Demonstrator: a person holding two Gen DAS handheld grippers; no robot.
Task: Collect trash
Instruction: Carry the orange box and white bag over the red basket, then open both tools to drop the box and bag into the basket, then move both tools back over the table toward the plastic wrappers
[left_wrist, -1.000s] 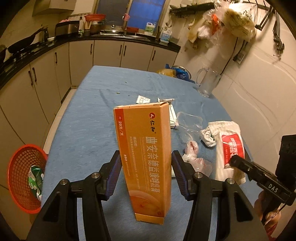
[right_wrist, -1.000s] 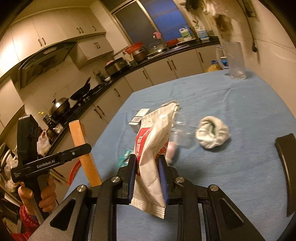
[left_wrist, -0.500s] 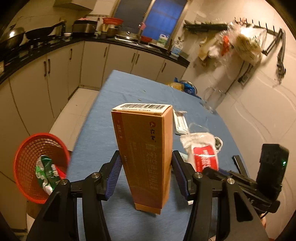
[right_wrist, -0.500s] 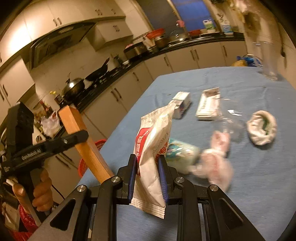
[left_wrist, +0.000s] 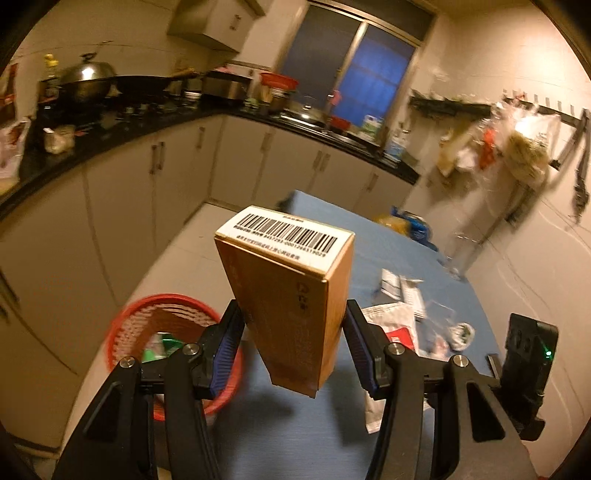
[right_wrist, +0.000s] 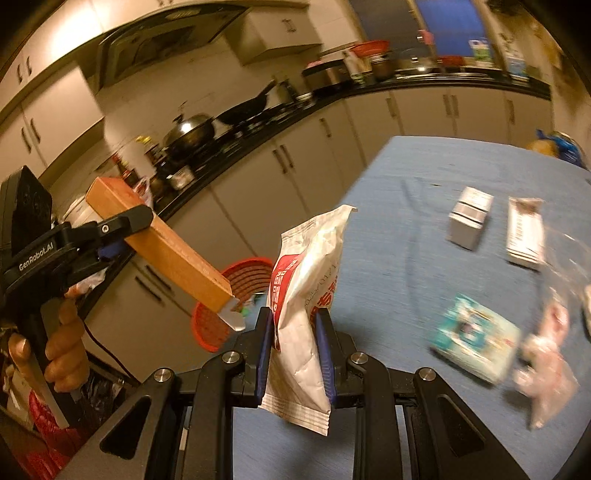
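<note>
Left wrist: box (left_wrist: 291, 314) between pads (left_wrist: 231, 343) (clamped).

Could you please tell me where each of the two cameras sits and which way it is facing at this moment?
Left wrist: on the left gripper, looking along its jaws, shut on the orange box, toward the red basket, floor and counter; no body part shows.
Right wrist: on the right gripper, jaws shut on the white pouch, facing the blue table and cabinets; the person's left hand shows.
Shared: the box, basket, pouch and table.
</note>
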